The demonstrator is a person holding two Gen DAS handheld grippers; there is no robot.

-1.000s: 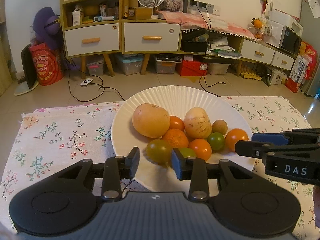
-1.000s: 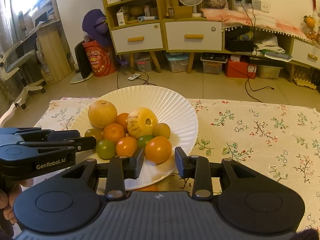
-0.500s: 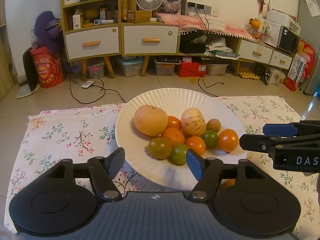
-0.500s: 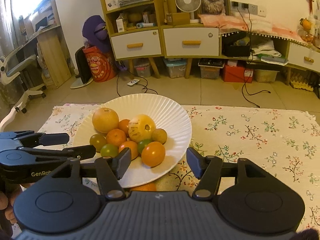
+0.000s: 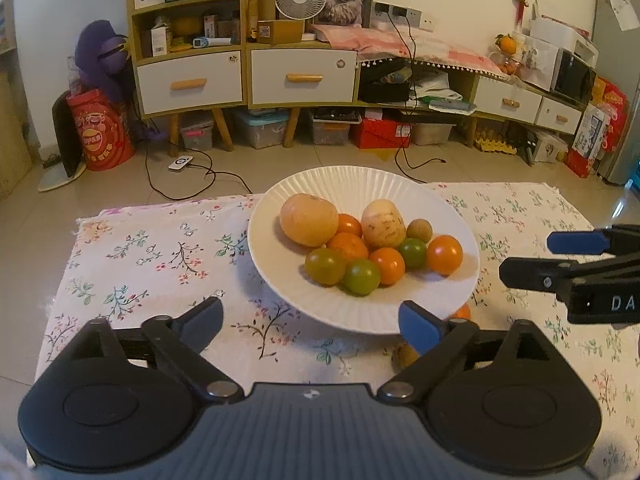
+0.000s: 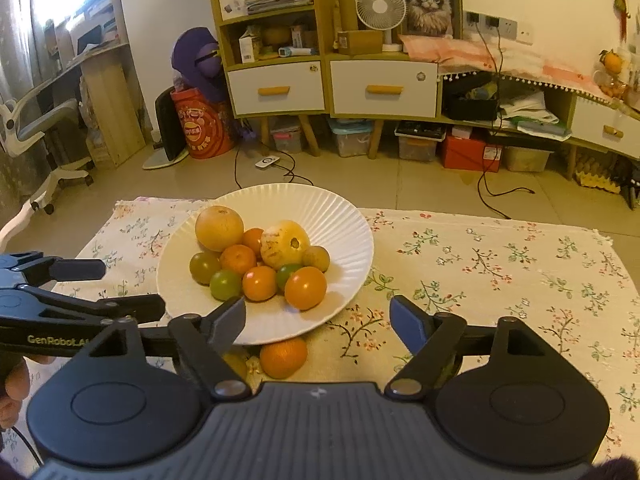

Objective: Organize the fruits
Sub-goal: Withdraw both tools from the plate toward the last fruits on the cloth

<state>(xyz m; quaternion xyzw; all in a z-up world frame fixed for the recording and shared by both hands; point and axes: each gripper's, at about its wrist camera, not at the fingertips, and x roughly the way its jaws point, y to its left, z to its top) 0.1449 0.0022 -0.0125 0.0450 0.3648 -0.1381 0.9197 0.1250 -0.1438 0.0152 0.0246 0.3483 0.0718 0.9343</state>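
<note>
The left gripper body reads "GenRobot.A"; the right gripper reads "DA", both cut off.

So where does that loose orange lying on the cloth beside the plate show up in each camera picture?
Left wrist view: the loose orange just peeks out under the plate's near right rim.
Right wrist view: the loose orange lies in plain sight, low centre, before the plate's near rim.
Shared landmark: the white plate.

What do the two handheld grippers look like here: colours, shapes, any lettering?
Both are black plastic: ribbed body, two round pivot discs, angled linkages. The left gripper has blue finger pads and reads "GenRobot.AI" on its side; the right gripper reads "DA", cut off. A bare hand shows.
</note>
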